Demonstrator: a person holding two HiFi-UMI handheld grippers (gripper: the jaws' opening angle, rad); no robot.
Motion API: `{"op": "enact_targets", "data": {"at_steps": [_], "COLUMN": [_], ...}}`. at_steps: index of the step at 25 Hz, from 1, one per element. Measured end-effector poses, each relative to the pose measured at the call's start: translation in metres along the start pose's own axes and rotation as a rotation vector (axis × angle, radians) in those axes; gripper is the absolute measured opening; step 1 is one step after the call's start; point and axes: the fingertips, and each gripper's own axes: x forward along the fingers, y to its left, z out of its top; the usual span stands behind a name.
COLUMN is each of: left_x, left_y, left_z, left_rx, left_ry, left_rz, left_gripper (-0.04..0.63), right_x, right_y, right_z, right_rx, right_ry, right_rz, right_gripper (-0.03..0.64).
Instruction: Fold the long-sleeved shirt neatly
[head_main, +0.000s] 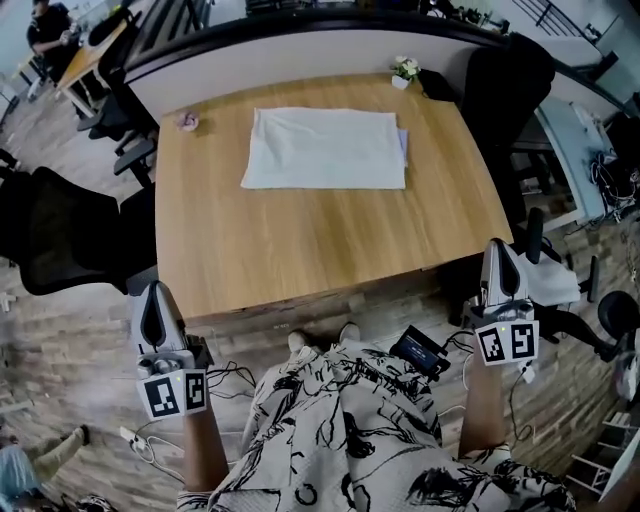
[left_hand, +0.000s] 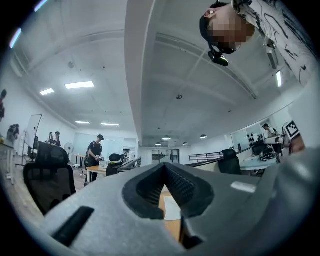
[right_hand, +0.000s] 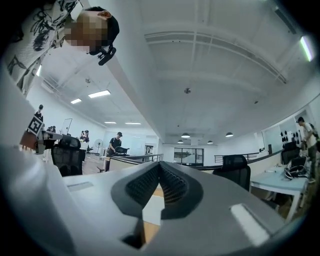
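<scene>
The white shirt (head_main: 325, 148) lies folded into a flat rectangle on the far half of the wooden table (head_main: 300, 240). A sliver of it shows through the jaw gap in the left gripper view as shirt (left_hand: 171, 208) and in the right gripper view as shirt (right_hand: 151, 212). My left gripper (head_main: 152, 294) is held off the table's near left corner, shut and empty. My right gripper (head_main: 500, 252) hangs off the near right corner, also shut with nothing in it. Both stay well short of the shirt, pointing roughly level across the table.
A small pink object (head_main: 187, 121) sits at the table's far left corner and a little flower pot (head_main: 404, 72) at the far right. Black office chairs (head_main: 60, 235) stand left and right of the table. Cables and a device (head_main: 420, 352) lie on the floor near my feet.
</scene>
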Motion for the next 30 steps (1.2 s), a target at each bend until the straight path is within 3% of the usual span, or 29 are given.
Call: {"op": "enact_targets", "data": {"at_steps": [10, 30], "left_x": [-0.021, 0.008], "left_y": [-0.009, -0.016], "left_z": [-0.017, -0.008], "left_rx": [-0.006, 0.012], "left_ry": [0.015, 0.031], "left_rz": [0.126, 0.103], "left_gripper": [0.003, 0.003], "right_x": [0.003, 0.031], "right_y": [-0.037, -0.04], "right_z": [-0.016, -0.02], "right_rx": [0.038, 0.008], "right_ry": [-0.026, 0.019], "right_rz": [-0.009, 0.021], "right_gripper": [0.006, 0.006]}}
